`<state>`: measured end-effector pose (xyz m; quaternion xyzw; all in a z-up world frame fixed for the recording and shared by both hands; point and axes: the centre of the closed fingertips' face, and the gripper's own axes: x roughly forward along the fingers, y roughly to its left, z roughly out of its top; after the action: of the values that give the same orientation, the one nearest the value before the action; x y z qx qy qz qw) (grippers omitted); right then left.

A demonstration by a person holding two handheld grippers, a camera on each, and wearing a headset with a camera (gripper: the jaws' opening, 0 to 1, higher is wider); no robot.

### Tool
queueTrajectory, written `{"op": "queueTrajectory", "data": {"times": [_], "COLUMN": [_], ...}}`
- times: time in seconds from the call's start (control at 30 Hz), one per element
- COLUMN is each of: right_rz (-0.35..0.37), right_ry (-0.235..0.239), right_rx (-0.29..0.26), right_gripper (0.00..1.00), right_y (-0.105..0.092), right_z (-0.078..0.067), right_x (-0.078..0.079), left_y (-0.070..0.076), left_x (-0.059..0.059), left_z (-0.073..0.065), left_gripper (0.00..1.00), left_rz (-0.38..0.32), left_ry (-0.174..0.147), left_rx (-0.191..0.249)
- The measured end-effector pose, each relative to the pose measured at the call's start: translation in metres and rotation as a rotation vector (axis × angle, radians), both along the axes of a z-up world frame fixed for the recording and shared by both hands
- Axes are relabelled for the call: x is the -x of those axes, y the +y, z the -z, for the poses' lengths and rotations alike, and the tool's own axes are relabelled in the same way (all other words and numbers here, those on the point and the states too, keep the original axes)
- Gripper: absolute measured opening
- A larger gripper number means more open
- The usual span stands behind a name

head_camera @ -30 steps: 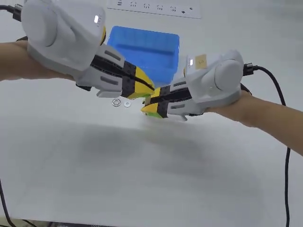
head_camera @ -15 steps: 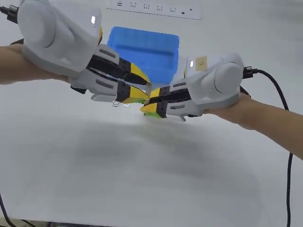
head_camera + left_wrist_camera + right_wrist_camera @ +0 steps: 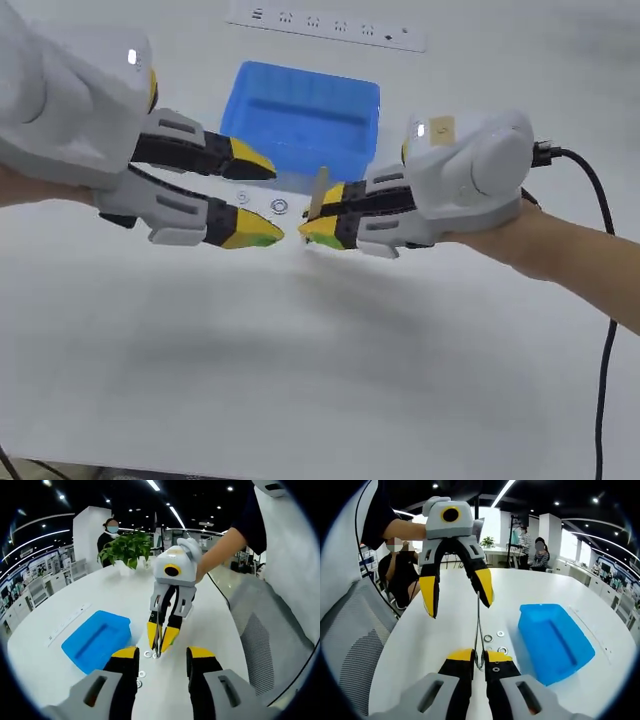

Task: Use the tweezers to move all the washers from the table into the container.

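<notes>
White matte worktop [image 3: 300, 350]. Right hand-held gripper [image 3: 312, 228] clenches slim metal tweezers [image 3: 319, 193]; left hand-held gripper [image 3: 265, 203] is spread wide. Small silver ring washers [image 3: 279, 207] lie just beside the blue rectangular plastic container [image 3: 300, 130]. Beyond: white power strip [image 3: 330, 25] and a strip-lit open office.

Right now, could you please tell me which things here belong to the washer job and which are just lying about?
Job: tweezers, clamped in the right gripper; washers on the table; blue container; open left gripper.
Lying about: power strip; potted plant.
</notes>
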<state>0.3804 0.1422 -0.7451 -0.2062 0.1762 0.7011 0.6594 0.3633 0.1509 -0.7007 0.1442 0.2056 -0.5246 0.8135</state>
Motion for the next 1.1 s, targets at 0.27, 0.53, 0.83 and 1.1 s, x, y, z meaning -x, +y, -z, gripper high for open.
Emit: {"op": "queueTrajectory", "data": {"times": [0.27, 0.53, 0.83, 1.1], "right_rz": [0.012, 0.031, 0.052, 0.052], "right_ry": [-0.015, -0.038, -0.054, -0.089], "right_rx": [-0.03, -0.059, -0.084, -0.104], "right_gripper": [0.08, 0.08, 0.08, 0.09], "right_y": [0.004, 0.008, 0.013, 0.021], "right_z": [-0.024, -0.044, -0.057, -0.069], "right_x": [-0.005, -0.018, -0.032, -0.054], "left_y": [0.011, 0.018, 0.021, 0.027], "left_x": [-0.004, -0.004, 0.002, -0.01], "left_z": [-0.02, -0.036, -0.016, -0.007], "left_gripper": [0.61, 0.74, 0.77, 0.75], "left_rz": [-0.12, -0.189, -0.157, -0.235], "left_ry": [-0.079, -0.222, -0.194, -0.176], "left_rx": [0.13, 0.185, 0.15, 0.192]}}
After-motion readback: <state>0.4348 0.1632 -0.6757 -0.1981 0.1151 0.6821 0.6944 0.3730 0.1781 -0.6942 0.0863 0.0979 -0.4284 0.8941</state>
